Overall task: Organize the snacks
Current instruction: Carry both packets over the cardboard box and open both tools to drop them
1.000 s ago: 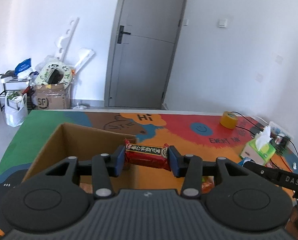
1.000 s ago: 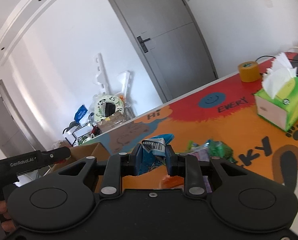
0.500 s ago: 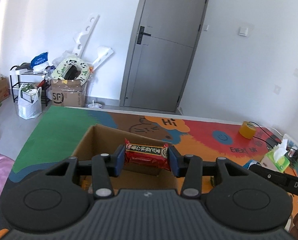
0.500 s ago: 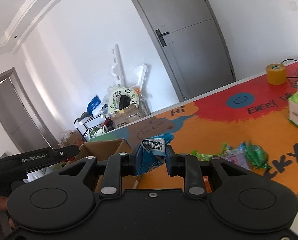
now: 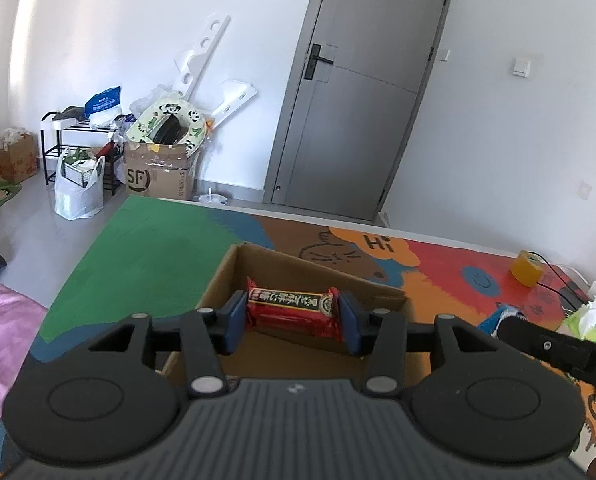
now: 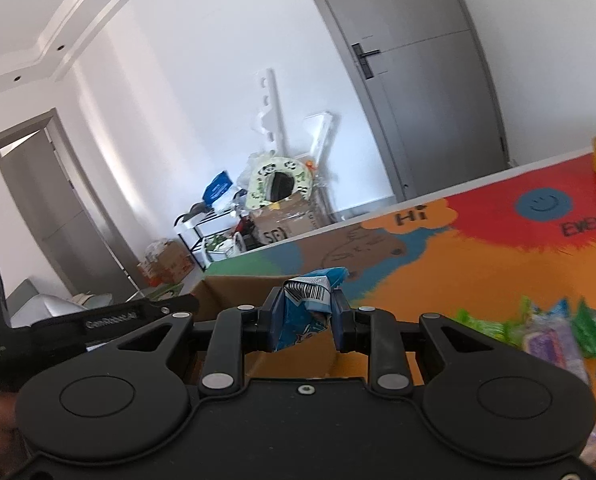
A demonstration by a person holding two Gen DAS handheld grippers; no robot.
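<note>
The left tongs (image 5: 293, 322) pinch a red foil-wrapped snack bar with black lettering (image 5: 293, 312) by its two ends, holding it level above the open brown cardboard box (image 5: 233, 276); their jaws have just been opening a little, with the bar between the blue pads and still touching both. The right tongs (image 6: 304, 320) are pressed tight on a crumpled blue snack packet with a barcode (image 6: 308, 308), held just past the box's near right corner in the right wrist view. The box stands on the desk (image 5: 153, 256), which is covered by a bright cartoon mat of green, orange and red. To the right of the box on the desk lies a loose heap of green and purple wrapped snacks (image 6: 554, 332). Farther off, a yellow roll of tape (image 5: 526, 274) sits near the desk's far right edge. Beyond the desk stands a grey door (image 5: 362, 100) in a white wall.
</note>
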